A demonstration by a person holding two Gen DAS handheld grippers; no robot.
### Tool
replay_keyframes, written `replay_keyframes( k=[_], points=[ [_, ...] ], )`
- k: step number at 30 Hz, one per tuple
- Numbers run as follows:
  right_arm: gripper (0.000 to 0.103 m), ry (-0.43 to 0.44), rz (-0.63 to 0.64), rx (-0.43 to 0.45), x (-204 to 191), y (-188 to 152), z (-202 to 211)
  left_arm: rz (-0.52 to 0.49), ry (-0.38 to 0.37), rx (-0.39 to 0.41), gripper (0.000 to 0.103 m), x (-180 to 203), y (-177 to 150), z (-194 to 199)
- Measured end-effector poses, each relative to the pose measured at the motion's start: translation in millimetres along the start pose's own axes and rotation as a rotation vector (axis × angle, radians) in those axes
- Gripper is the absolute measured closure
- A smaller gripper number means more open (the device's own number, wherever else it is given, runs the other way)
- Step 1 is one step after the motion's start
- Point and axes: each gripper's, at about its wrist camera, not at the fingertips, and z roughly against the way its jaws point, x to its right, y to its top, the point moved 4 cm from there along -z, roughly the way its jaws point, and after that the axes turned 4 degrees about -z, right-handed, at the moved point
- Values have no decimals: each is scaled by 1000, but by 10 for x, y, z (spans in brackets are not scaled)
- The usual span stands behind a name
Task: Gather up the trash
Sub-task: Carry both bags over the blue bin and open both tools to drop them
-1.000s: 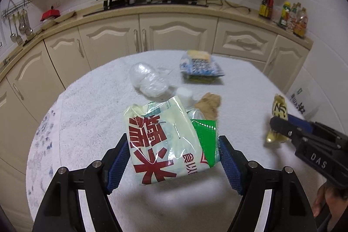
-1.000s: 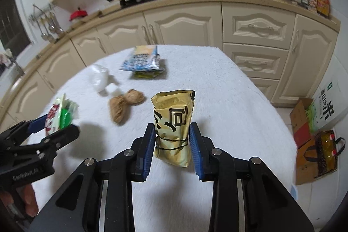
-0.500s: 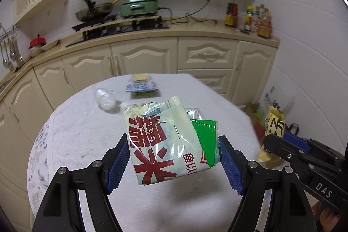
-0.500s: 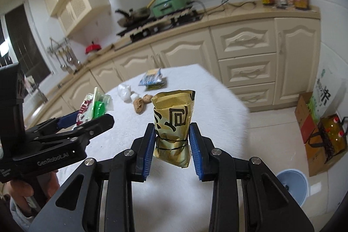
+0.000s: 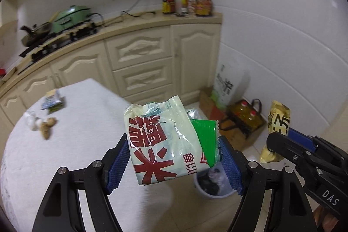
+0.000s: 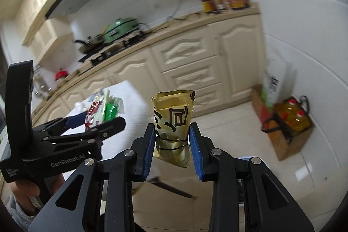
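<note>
Carry-to-bin step imo: left gripper [image 5: 175,158] clamped on white wrapper [image 5: 161,140], right gripper [image 6: 171,145] clamped on gold packet [image 6: 173,123], next move = get both over the bin [image 5: 212,185] & let go.

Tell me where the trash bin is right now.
The trash bin sits on the floor in the left wrist view, just below the white and red bag held by the left tool, beside the table.
</note>
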Motion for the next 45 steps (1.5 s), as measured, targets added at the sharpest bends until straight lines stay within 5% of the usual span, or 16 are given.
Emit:
replay_keyframes(
  k=[7,15,26,33,37,45],
  points=[
    [71,-100,-79,-2,802,-41,32,-87,-61,-53,30,721,181,-602],
    [71,-150,-172,-45,1520,-209,-170,-148,-96,-158,30,1109,307,-1589],
    [72,-174,-247,-100,2031,-380,-492,-181,-110,-226,27,1396,508,-2638],
    [71,-172,-266,-124,2130,-452,-643,-185,-107,-241,25,1329,440,-2946],
    [71,-169,-268,-133,2124,-463,-722,-176,-93,-221,15,1279,470,-3004],
    [71,-162,-275,-141,2099,-457,-817,-170,-69,-186,9,1174,387,-2885]
  ],
)
